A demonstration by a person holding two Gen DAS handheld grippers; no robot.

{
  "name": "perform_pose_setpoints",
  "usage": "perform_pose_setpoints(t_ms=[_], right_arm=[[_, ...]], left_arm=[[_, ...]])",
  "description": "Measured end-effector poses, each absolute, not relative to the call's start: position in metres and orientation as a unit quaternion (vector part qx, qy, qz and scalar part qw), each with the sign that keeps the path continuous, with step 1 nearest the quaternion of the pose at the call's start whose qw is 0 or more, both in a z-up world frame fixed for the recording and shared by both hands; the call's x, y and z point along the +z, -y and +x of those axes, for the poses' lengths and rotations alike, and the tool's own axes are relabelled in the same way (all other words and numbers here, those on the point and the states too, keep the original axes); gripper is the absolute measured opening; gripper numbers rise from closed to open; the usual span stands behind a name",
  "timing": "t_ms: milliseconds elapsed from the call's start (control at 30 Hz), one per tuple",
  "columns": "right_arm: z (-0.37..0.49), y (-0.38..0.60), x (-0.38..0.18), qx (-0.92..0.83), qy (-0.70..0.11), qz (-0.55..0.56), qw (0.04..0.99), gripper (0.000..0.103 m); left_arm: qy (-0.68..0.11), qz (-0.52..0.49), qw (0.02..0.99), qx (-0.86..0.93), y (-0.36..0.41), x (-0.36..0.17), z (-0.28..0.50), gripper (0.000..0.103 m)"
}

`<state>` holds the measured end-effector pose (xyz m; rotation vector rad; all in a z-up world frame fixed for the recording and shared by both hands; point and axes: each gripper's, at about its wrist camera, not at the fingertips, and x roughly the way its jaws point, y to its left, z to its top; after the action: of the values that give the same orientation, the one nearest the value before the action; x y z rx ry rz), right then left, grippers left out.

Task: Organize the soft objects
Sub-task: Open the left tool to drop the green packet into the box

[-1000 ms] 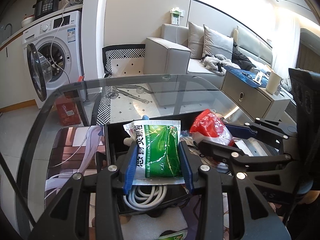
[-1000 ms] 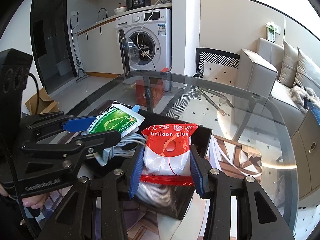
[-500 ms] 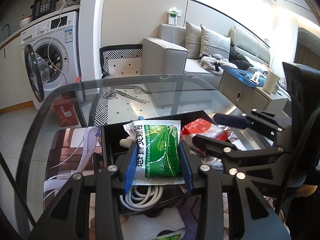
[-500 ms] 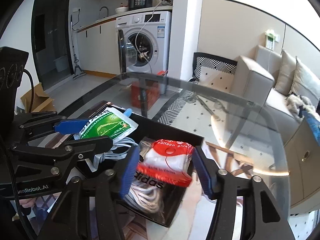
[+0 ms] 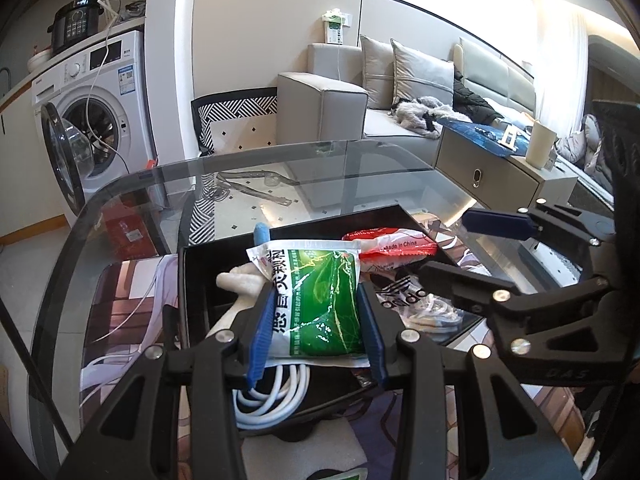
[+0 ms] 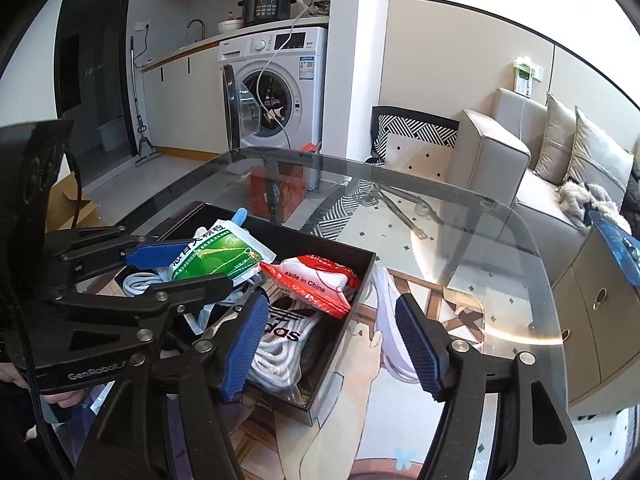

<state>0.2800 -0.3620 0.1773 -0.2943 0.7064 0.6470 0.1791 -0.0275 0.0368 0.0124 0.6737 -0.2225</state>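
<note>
My left gripper (image 5: pixel 316 332) is shut on a green and white pouch (image 5: pixel 316 300) and holds it over the black tray (image 5: pixel 192 292). In the right wrist view the same pouch (image 6: pixel 212 256) sits between the left gripper's fingers. A red and white balloon glue packet (image 6: pixel 316 280) lies in the tray on a clear Adidas bag of white cord (image 6: pixel 280 344); it also shows in the left wrist view (image 5: pixel 394 246). My right gripper (image 6: pixel 336 344) is open and empty, just above the tray's near right corner.
The tray rests on a glass table (image 6: pixel 460 248) over a printed mat. A coiled white cable (image 5: pixel 272 396) lies in the tray under the pouch. A washing machine (image 6: pixel 276 92) and a grey sofa (image 6: pixel 504 160) stand beyond the table.
My right gripper opened and let go of the red packet, which dropped into the tray. The right gripper has drawn back a little. The left gripper still holds the green pouch.
</note>
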Motion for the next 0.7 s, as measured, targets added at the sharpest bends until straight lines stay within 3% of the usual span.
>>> perform_pose_setpoints(t_ms=[700], right_arm=[[0.259, 0.382, 0.182, 0.301, -0.339, -0.129, 0.882, 0.076]], left_arm=[[-0.337, 0.024, 0.937, -0.095, 0.028, 0.029, 0.185, 0.043]])
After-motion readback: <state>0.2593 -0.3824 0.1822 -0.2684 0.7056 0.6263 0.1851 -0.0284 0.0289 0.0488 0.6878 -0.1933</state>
